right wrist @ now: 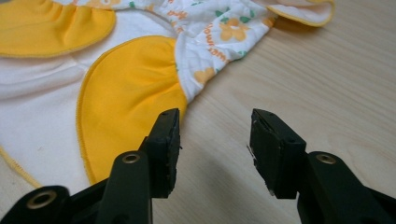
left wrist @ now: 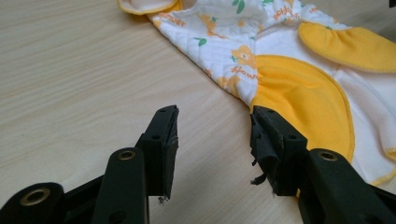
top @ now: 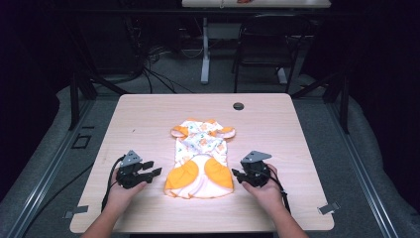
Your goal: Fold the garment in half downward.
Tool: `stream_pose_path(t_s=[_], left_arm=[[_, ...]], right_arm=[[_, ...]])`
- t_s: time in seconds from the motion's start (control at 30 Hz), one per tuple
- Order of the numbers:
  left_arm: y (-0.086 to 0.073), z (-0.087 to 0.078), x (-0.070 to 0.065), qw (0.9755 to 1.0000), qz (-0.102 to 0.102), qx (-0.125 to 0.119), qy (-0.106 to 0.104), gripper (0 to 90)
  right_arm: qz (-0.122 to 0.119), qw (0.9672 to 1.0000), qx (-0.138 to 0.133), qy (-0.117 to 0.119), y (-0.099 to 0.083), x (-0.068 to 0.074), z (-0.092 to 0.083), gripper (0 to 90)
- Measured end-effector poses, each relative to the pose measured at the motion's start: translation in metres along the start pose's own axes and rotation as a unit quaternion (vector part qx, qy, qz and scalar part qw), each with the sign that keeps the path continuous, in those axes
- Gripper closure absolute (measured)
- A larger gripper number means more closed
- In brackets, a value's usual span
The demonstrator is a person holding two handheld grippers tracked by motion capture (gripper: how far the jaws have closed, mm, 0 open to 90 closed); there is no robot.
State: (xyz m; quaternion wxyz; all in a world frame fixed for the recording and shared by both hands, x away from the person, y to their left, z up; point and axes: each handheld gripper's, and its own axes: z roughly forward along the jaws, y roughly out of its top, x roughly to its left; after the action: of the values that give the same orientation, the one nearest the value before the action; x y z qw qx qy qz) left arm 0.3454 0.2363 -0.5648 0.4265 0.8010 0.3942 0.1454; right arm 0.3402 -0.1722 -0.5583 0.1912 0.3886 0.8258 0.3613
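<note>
- Both tongs stand wide open and grip nothing: the left gripper (top: pixel 148 169) sits low and left of centre in the high view, the right gripper (top: pixel 239 174) low and right of centre, each resting in a hand on the table (top: pixel 148 114).
- Between the 2 lies a small baby garment (top: pixel 200 158), spread flat at the middle of the frame, white quilted cloth with orange flowers up top and 2 orange panels toward the bottom.
- Seen along the left gripper's jaws, the garment (left wrist: pixel 289 70) fills the upper right, its orange panel edge just beside the right-hand jaw, not between the pads.
- Seen along the right gripper's jaws, the garment (right wrist: pixel 130 88) fills the upper left, the orange panel reaching the left-hand jaw; bare wood lies between the pads.
- My guess is the cloth is light, soft and floppy, with no stiffness, so it would sag and bunch when lifted.
- Best hold, I'd judge, is the piped hem of each orange panel: a thicker edge that 1 jaw can slide under.
</note>
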Motion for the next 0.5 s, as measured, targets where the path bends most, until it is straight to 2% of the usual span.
stream_pose_path(t_s=[0.03, 0.1, 0.2, 0.23, 0.27, 0.3, 0.37, 0.4, 0.43, 0.47, 0.5], left_arm=[[0.0, 0.001, -0.001, 1.0, 0.005, 0.002, 0.002, 52.1], [0.002, 0.003, -0.004, 1.0, 0.007, 0.004, 0.002, 53.6], [0.008, 0.009, -0.011, 0.9999, 0.005, -0.002, -0.015, 65.1], [0.01, 0.012, -0.013, 0.9997, 0.003, -0.003, -0.024, 75.2], [0.012, 0.014, -0.015, 0.9995, 0.0, -0.006, -0.03, 79.1], [0.015, 0.017, -0.018, 0.9993, 0.0, -0.006, -0.036, 79.1], [0.02, 0.022, -0.024, 0.999, 0.014, -0.003, -0.043, 86.3], [0.022, 0.026, -0.029, 0.9987, 0.026, 0.0, -0.043, 88.8], [0.022, 0.028, -0.031, 0.9985, 0.038, 0.005, -0.039, 88.8], [0.021, 0.032, -0.038, 0.9972, 0.062, 0.019, -0.038, 89.4], [0.021, 0.032, -0.038, 0.9972, 0.062, 0.019, -0.038, 89.5]], right_arm=[[-0.011, 0.9999, 0.009, -0.005, 0.001, 0.003, 0.0, 52.0], [-0.022, 0.9997, 0.007, 0.001, 0.003, 0.009, 0.003, 53.6], [-0.009, 0.9996, -0.002, 0.028, 0.007, 0.014, 0.007, 68.4], [0.004, 0.9988, -0.008, 0.049, 0.011, 0.017, 0.011, 76.7], [0.006, 0.9984, -0.009, 0.056, 0.012, 0.019, 0.013, 78.7], [0.006, 0.9984, -0.009, 0.056, 0.012, 0.019, 0.013, 78.7], [-0.005, 0.9981, -0.008, 0.062, 0.014, 0.025, 0.017, 81.8], [-0.023, 0.998, 0.002, 0.059, 0.015, 0.03, 0.019, 82.8], [-0.023, 0.998, 0.002, 0.059, 0.015, 0.03, 0.019, 82.8], [-0.037, 0.9974, 0.013, 0.06, 0.015, 0.034, 0.022, 83.4], [-0.037, 0.9974, 0.013, 0.06, 0.015, 0.034, 0.022, 83.4]])
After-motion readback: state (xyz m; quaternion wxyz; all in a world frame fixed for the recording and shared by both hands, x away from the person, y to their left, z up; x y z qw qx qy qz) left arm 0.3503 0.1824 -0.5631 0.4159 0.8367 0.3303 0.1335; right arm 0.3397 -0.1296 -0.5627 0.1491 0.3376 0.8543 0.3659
